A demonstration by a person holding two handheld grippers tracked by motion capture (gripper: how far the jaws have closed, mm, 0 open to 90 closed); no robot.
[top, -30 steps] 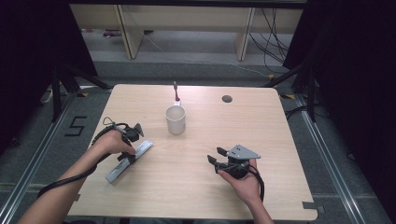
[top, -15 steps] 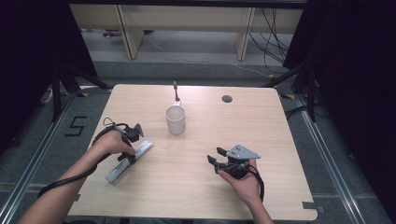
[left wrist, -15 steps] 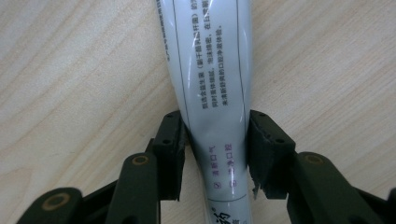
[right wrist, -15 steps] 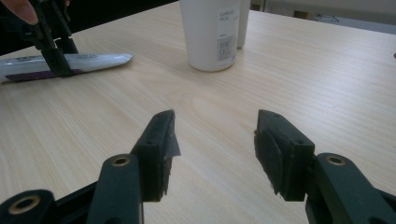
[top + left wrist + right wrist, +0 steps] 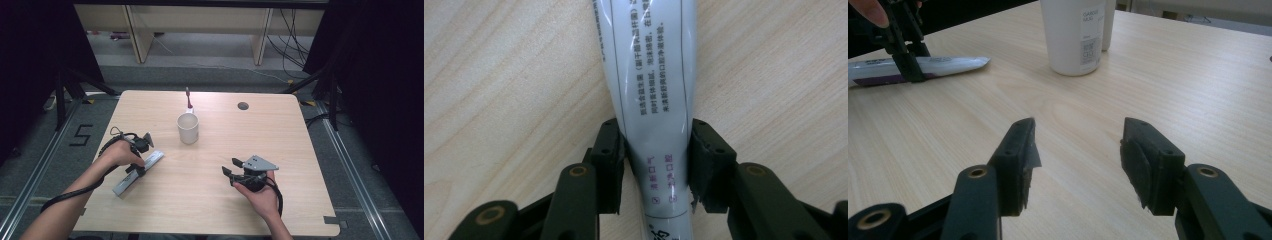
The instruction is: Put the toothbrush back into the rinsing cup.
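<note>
My left gripper [image 5: 656,160] has just been closing; its pads [image 5: 610,165] now press both sides of the white tube [image 5: 651,90], lying flat on the table [image 5: 300,140] at its near left. My right gripper [image 5: 1078,155] hangs slack, jaws apart, nothing between them, over bare wood. Ahead stands a white mug [image 5: 188,128], well apart from the tube; a toothbrush [image 5: 188,98] lies just behind it.

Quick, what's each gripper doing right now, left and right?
Left gripper: its fingers have just been closing and now press both sides of the white tube lying on the table.
Right gripper: open, holding nothing.
</note>
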